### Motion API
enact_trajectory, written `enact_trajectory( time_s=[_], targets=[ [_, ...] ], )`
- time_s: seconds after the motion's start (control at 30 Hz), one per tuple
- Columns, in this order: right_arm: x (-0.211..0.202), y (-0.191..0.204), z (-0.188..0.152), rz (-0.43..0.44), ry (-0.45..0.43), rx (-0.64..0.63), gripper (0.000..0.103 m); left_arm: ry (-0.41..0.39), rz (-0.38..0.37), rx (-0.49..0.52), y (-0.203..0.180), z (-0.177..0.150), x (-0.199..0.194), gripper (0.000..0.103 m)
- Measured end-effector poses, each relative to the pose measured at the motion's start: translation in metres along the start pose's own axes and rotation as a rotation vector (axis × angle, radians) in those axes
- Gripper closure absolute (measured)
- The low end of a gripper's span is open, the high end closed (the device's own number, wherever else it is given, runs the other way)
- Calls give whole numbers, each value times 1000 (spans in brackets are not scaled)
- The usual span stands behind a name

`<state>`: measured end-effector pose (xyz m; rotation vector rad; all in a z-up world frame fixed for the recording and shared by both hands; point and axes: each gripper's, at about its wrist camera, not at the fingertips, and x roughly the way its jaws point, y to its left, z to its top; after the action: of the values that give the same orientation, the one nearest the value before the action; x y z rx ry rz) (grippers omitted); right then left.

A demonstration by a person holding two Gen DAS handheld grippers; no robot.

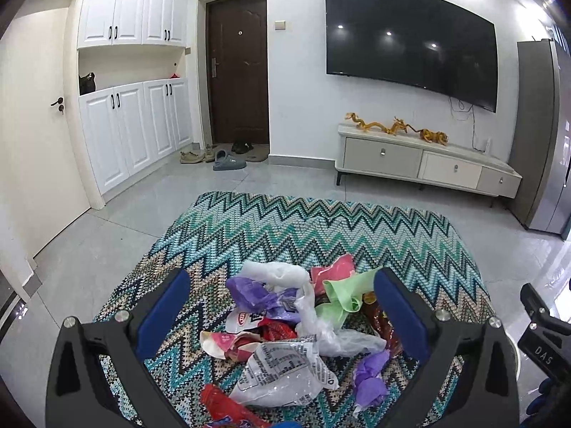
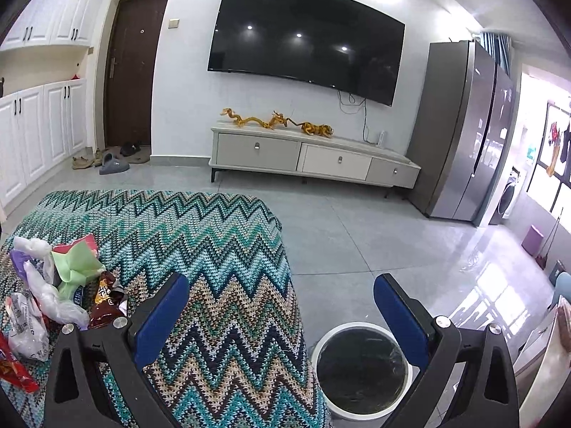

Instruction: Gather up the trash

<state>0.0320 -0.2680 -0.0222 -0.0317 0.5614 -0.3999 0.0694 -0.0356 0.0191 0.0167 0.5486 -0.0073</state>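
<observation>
On zigzag-knit blanket (image 1: 321, 228): wrapper and plastic-bag trash pile (image 1: 296, 324), between spread jaws of left gripper (image 1: 282, 278), nothing held. Right gripper (image 2: 282, 278) also wide open, empty, above black-lined white bin (image 2: 360, 371) on floor.

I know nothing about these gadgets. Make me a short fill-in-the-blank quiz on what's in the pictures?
1. The pile of wrappers lies on a zigzag ____.
2. The left hand-held gripper is ____, with the pile between its fingers.
3. The bin stands on the ____, beside the table.
4. The right hand-held gripper holds ____.

Missing words: tablecloth; open; floor; nothing
</observation>
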Motion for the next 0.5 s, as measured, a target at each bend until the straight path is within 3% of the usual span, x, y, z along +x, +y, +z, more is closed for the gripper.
enact_trajectory(
  time_s=[0.5],
  targets=[
    [10, -11, -1, 34, 8, 40, 0, 19, 2, 54, -19, -3, 10, 0]
  ],
)
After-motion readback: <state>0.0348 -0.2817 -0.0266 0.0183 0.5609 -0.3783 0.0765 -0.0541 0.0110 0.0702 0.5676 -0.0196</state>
